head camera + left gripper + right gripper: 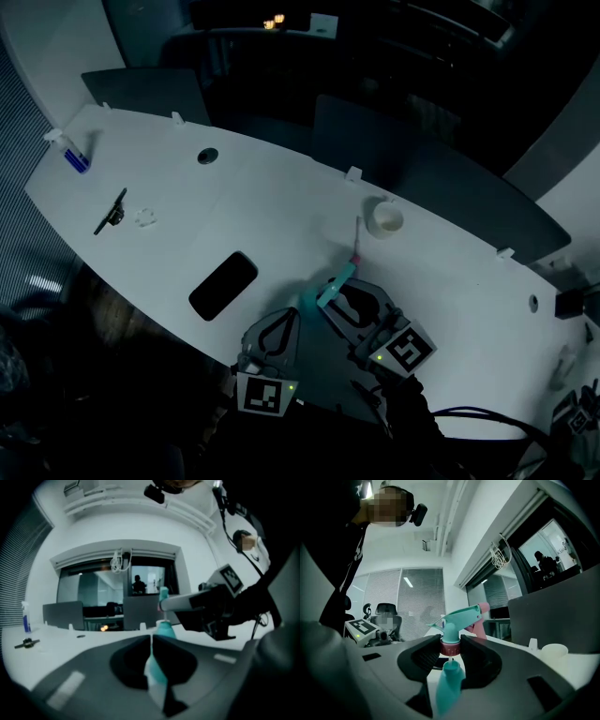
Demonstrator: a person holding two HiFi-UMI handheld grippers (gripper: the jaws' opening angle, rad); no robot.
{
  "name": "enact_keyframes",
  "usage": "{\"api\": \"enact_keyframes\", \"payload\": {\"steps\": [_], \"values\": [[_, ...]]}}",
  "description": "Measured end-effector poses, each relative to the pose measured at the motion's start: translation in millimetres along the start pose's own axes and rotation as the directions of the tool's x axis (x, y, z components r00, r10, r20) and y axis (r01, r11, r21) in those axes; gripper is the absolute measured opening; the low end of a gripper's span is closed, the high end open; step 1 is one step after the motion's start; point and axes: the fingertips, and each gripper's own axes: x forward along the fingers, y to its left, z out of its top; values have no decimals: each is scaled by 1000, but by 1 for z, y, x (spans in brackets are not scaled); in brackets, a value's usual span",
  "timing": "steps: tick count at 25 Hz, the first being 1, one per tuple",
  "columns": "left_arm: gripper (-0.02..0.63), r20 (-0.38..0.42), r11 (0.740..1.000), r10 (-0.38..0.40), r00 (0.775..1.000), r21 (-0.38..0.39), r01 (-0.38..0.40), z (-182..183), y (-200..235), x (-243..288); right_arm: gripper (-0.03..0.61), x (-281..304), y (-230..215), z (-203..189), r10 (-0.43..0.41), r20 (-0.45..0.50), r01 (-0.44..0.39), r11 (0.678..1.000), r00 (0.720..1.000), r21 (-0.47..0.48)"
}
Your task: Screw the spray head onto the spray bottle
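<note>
At the near edge of the bench, the left hand-held gripper is clamped on the teal spray bottle. The right hand-held gripper pinches the spray head by its pink collar, just above the bottle neck. Farther back stands a white cup.

On white surface: black phone near front edge, white cup toward back, small blue bottle at far left end.

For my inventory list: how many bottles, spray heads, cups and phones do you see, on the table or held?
2 bottles: spray bottle, blue bottle
1 spray head
1 cup
1 phone
Total: 5
</note>
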Motion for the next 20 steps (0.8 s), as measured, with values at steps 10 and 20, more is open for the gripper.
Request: {"api": "enact_keyframes", "payload": {"steps": [10,20], "values": [[426,-101,971,-239,966,-36,236,-43,-33,38,138,-3,-5,-1,-7,-14,7,1000,1000,15],[367,-174,936,-347,922,-1,352,-58,-54,69,139,-17,-7,-3,-39,-37,40,999,999,12]]}}
